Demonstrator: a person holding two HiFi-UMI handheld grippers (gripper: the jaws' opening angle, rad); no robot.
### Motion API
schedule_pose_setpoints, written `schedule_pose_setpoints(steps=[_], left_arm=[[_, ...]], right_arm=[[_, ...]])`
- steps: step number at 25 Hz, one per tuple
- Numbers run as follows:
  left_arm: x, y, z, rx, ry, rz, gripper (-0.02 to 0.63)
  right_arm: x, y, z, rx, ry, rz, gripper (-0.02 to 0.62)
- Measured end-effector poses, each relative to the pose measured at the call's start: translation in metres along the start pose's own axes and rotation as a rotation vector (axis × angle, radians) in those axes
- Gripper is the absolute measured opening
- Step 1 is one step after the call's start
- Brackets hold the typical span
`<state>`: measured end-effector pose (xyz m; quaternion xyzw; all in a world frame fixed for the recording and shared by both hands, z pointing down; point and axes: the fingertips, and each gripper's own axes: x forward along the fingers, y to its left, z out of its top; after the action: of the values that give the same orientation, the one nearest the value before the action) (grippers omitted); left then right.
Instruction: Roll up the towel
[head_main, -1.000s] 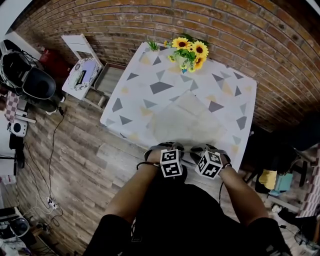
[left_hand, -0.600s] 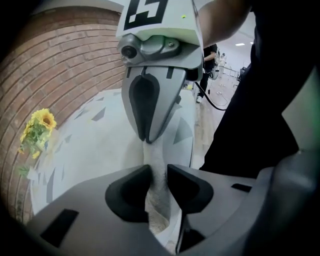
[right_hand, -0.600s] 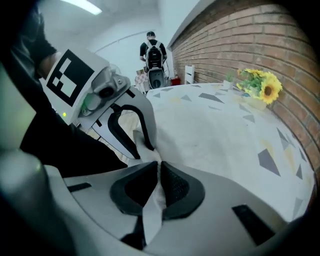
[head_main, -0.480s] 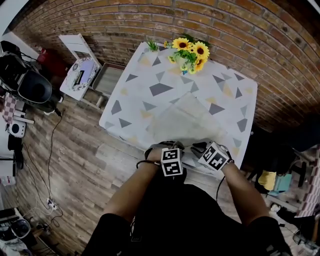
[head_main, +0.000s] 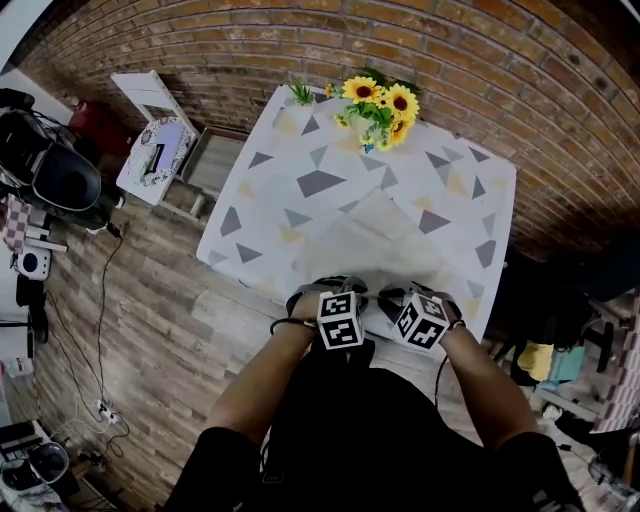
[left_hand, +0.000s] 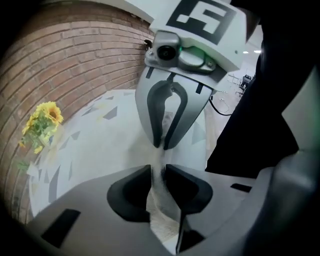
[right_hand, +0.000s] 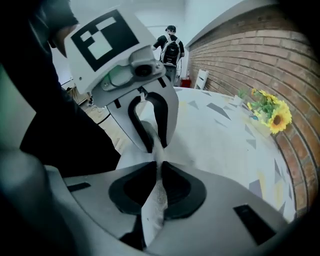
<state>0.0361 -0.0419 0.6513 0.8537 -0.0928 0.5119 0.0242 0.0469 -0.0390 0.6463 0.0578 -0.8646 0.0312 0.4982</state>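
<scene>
A pale towel (head_main: 375, 245) lies flat on the patterned table (head_main: 270, 170), its near edge at the table's front. My left gripper (head_main: 333, 292) and right gripper (head_main: 412, 296) stand side by side at that edge, pointing steeply down. In the left gripper view the towel (left_hand: 160, 215) runs up between the jaws of the left gripper (left_hand: 158, 170), which pinch it, with the right gripper (left_hand: 165, 145) just ahead. In the right gripper view the towel (right_hand: 152, 210) is likewise pinched by the right gripper (right_hand: 159, 167). Both pairs of jaws have just been opening slightly, with towel still between them.
A vase of sunflowers (head_main: 378, 105) stands at the table's far edge by the brick wall. A white folding chair (head_main: 160, 140) and dark bags (head_main: 60, 170) sit on the wooden floor at left. A person (right_hand: 171, 42) stands far off in the right gripper view.
Both grippers have shifted a short way at the table's front edge, still with the towel's near edge between their jaws. The right gripper's marker cube swung right and came back.
</scene>
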Motion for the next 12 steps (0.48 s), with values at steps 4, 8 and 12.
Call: schedule_pose_setpoints(steps=[4,8,12], left_arm=[[-0.01,0.009,0.007,0.079,-0.013,0.077,0.129],[-0.01,0.004,0.015,0.188,-0.005,0.082,0.129],[0.001,0.001,0.011,0.214,0.021,0.055,0.129]], right_arm=[[0.004,-0.015,-0.001,0.071,0.002,0.008,0.054],[0.006,-0.029,-0.001,0.158,-0.002,0.011,0.058],[0.003,-0.039,0.0,0.181,-0.007,-0.024,0.066]])
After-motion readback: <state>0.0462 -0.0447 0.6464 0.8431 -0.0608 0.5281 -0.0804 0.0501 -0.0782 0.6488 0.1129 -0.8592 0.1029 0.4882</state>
